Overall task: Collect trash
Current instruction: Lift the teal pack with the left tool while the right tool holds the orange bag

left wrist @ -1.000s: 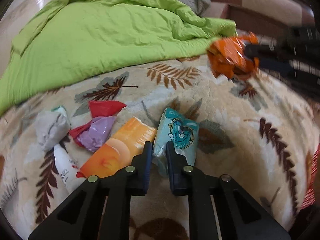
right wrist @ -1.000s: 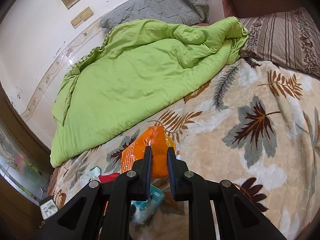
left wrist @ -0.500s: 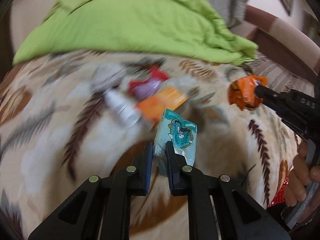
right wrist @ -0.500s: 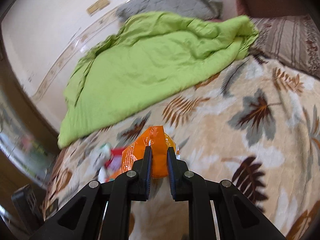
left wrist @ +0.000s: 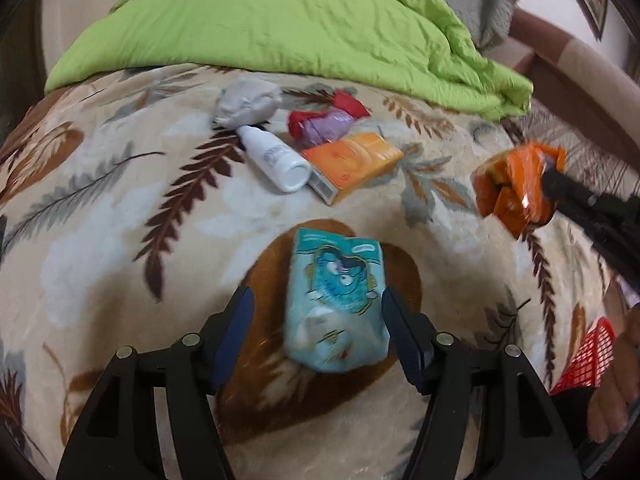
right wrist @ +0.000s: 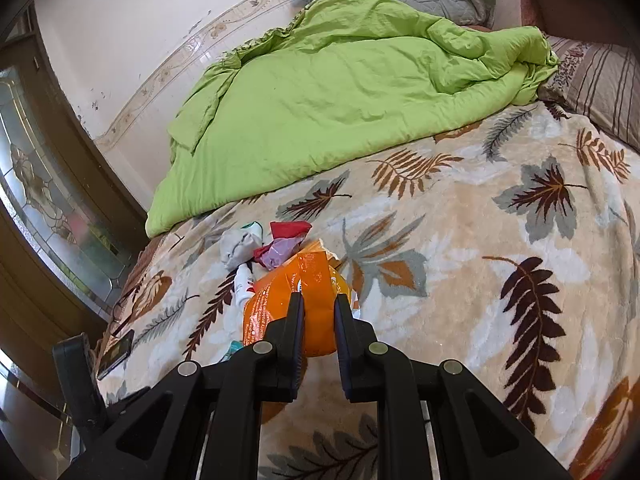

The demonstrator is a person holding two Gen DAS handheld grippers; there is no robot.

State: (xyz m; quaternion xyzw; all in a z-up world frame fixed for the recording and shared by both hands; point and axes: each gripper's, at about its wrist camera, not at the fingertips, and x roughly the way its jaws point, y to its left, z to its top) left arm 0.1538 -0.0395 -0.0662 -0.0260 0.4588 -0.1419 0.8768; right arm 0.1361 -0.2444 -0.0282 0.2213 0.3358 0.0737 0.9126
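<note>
While left gripper (left wrist: 316,300) has just opened around one blue packet (left wrist: 338,300), right gripper (right wrist: 319,304) clamps one orange wrapper (right wrist: 280,300).

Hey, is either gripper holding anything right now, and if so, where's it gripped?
The right gripper pinches the orange wrapper at its near end. The left gripper holds nothing: its fingers have just opened, and the blue packet sits loose between them.

Left jaws spread, right jaws clamped

The left gripper (left wrist: 316,304) points steeply down, and its jaws have just been opening; the light-blue packet (left wrist: 338,300) sits between the fingers with a gap on the left side, no longer pinched. The right gripper (right wrist: 319,306) angles down more gently, jaws pressed tight on the orange wrapper (right wrist: 298,300). Fingers of the person's right hand (left wrist: 618,400) show at the left view's edge.
</note>
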